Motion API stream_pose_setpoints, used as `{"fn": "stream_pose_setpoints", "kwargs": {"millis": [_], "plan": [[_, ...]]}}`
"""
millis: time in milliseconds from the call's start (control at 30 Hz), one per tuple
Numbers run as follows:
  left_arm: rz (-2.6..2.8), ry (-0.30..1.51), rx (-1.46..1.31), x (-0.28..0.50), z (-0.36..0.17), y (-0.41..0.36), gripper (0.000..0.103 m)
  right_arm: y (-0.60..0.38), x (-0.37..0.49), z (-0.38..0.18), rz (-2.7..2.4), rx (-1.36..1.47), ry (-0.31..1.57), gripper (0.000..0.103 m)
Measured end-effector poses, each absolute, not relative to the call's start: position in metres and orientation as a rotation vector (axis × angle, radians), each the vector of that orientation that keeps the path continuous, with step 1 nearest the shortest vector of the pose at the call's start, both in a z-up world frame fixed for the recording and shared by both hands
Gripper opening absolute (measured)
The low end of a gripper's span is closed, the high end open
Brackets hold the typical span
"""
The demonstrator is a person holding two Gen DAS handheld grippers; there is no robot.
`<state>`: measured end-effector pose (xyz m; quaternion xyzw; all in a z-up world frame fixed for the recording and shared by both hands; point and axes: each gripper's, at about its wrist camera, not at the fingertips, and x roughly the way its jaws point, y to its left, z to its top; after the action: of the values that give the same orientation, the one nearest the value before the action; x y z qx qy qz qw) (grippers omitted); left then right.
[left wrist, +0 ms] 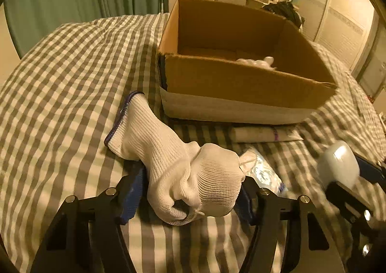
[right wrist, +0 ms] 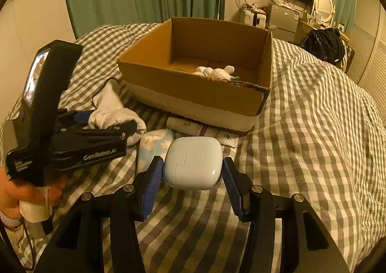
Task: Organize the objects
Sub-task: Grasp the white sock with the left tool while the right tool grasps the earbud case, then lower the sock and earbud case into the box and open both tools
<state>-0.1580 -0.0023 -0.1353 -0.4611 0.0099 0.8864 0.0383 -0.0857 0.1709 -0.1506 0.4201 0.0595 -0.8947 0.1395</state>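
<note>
An open cardboard box [left wrist: 241, 80] stands on the checked bed; it also shows in the right wrist view [right wrist: 193, 94], with a white bundle [right wrist: 214, 71] inside. My left gripper [left wrist: 190, 191] is shut on a white knit glove [left wrist: 173, 164] with a blue cuff, just in front of the box. My right gripper [right wrist: 193, 174] is shut on a white earbud case [right wrist: 193, 163], held above the bed; the case also shows in the left wrist view [left wrist: 337, 164]. The left gripper with the glove [right wrist: 113, 109] appears at the left of the right wrist view.
A white tube [right wrist: 200, 130] lies along the box's front wall. A blue-and-white tissue pack [right wrist: 154, 145] lies on the bed between the grippers. The checked duvet [right wrist: 313, 128] rises to the right. Green curtains, a desk and a mirror stand behind.
</note>
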Motion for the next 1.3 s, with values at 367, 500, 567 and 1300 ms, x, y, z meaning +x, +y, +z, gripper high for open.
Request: {"fn": "stream_pose_setpoints", "kwargs": {"millis": [367, 500, 567, 1300], "plan": [[2.755, -0.005, -1.185, -0.101, -0.066, 0.001, 0.067, 0.170, -0.057, -0.101, -2.676, 1.055, 0.202, 0.050], [2.772, 0.025, -1.093, -0.090, -0.036, 0.008, 0.067, 0.173, -0.046, -0.077, -2.705, 0.977, 0.208, 0.050], [2.780, 0.051, -1.039, -0.089, -0.018, 0.013, 0.067, 0.174, -0.045, -0.065, -2.716, 0.942, 0.209, 0.050], [2.833, 0.217, -0.840, -0.234, 0.032, 0.042, 0.067, 0.183, -0.186, 0.021, -2.803, 0.736, 0.198, 0.050]]}}
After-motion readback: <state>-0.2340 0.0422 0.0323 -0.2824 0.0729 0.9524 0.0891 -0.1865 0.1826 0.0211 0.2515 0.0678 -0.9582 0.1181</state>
